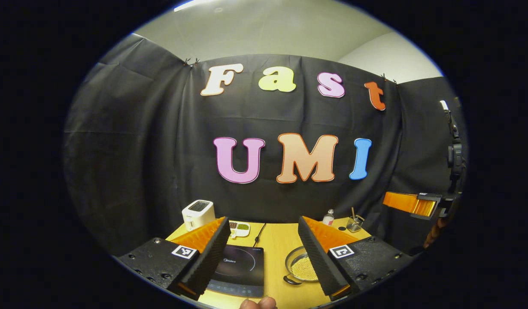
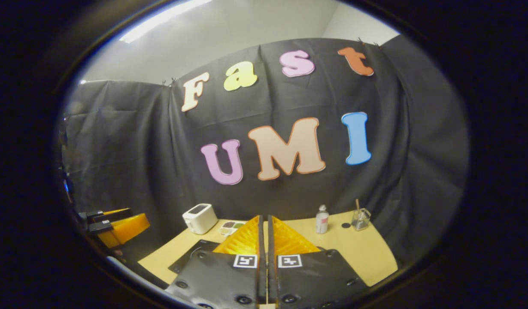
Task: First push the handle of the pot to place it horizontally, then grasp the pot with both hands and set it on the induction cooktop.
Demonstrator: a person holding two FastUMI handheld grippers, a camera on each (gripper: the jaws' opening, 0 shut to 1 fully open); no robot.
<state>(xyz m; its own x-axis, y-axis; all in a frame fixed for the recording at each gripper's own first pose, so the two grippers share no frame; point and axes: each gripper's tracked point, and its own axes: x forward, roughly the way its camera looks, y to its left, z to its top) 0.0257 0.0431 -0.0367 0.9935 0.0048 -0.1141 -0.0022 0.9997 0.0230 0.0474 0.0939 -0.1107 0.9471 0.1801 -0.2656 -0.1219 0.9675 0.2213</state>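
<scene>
- Hovering above the tabletop [image 1: 277,244], the left gripper [image 1: 264,253] has its jaws spread wide and holds nothing.
- In the right gripper view, the right gripper [image 2: 264,240] has its jaws pressed together, with a thin slit between them and nothing in it.
- The pot [image 1: 301,268] sits on the tabletop, just right of the cooktop [image 1: 240,270] and apart from it. It lies ahead of and below the left gripper, partly hidden behind that gripper's right finger.
- The handle [image 1: 291,281] is a short dark stub at the pot's near-left rim, pointing toward the camera. Its exact axis is hard to tell.
- Judgement: the first step, the handle push, is not yet done; neither gripper touches the pot.
- Judgement: the left gripper looks nearer to the pot. The right gripper shows at the far right of the left gripper view, raised and well apart.
- Judgement: closed jaws suit a push, so the right gripper is set up for it, but it must first descend to the handle.
- A toaster [image 1: 198,214], a bottle [image 1: 328,217] and a glass [image 1: 355,223] stand along the far edge, clear of the pot.
</scene>
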